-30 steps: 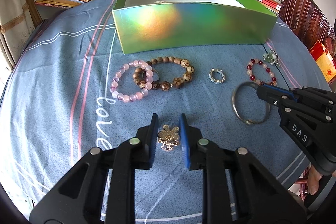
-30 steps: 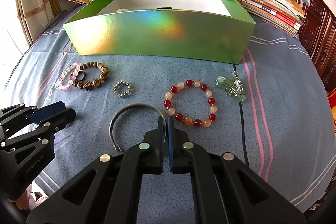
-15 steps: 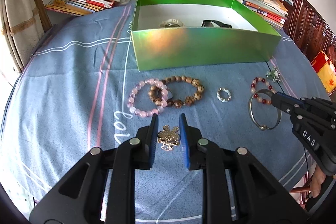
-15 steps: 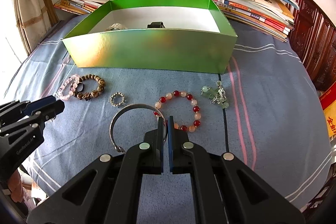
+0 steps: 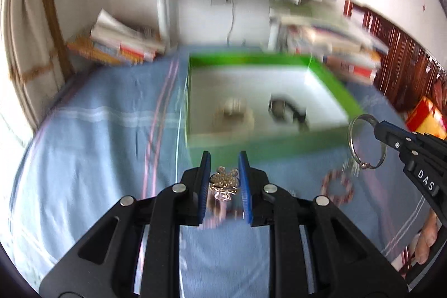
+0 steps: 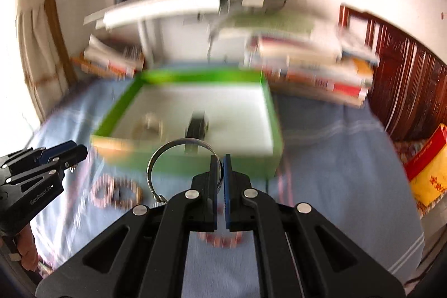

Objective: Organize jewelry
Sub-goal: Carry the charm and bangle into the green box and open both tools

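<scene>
Silver bangle (image 6: 178,158) is being carried clamped in the right gripper (image 6: 220,158), now lifted off the blue cloth (image 5: 97,144) and hanging by the green box (image 5: 329,83) near wall, higher than half a second ago. Left gripper (image 5: 223,158) is squeezing the gold brooch (image 5: 223,182), also raised, nearing the box's front wall. Box now showing its white floor with a pale bracelet (image 5: 234,108) and dark item (image 5: 285,108). Beaded bracelets (image 6: 116,192) are staying on the cloth, blurred.

Stacked books (image 6: 313,74) lie behind the blue striped cloth (image 5: 92,130).
</scene>
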Demonstrator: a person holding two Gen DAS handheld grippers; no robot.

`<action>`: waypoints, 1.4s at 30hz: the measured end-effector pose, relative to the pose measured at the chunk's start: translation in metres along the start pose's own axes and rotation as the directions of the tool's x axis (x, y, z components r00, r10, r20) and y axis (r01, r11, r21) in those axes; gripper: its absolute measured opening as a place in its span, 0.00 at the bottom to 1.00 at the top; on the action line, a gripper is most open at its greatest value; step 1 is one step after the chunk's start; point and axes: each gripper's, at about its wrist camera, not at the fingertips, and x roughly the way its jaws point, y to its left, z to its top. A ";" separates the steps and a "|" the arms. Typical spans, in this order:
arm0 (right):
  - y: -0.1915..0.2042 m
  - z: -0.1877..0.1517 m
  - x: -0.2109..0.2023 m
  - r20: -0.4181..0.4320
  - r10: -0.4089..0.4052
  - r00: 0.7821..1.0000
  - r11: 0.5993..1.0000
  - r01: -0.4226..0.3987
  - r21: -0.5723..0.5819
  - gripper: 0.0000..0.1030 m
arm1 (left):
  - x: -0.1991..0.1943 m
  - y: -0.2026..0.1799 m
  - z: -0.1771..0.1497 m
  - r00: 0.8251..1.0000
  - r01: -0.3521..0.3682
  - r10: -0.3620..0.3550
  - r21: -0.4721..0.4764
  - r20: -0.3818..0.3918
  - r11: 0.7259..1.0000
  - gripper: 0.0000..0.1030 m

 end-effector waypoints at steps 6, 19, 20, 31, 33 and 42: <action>-0.010 0.040 0.049 -0.025 -0.023 0.999 0.999 0.024 0.043 0.04 | 0.044 0.000 0.052 1.000 -0.004 0.004 -0.004 -0.001 1.000 0.20; -0.015 0.037 0.136 -0.178 -0.062 0.982 0.995 0.074 0.060 0.08 | 0.123 0.007 0.056 0.983 0.003 -0.011 -0.046 -0.186 0.999 0.21; -0.015 0.036 0.134 -0.174 -0.064 0.983 0.995 0.076 0.062 0.14 | 0.124 0.008 0.056 0.982 0.008 -0.017 -0.052 -0.190 0.999 0.27; -0.042 0.002 0.043 -0.100 -0.036 0.994 0.996 0.044 0.082 0.28 | 0.048 0.014 0.016 0.993 -0.064 0.059 -0.046 -0.102 0.997 0.48; -0.053 -0.021 0.033 -0.131 -0.050 0.990 0.993 0.063 0.102 0.28 | 0.040 0.015 -0.010 0.990 -0.063 0.054 -0.069 -0.127 0.996 0.48; -0.065 -0.068 0.056 -0.266 -0.096 0.959 0.983 0.133 0.126 0.28 | 0.045 0.006 -0.066 0.972 -0.098 0.093 -0.013 -0.216 0.995 0.49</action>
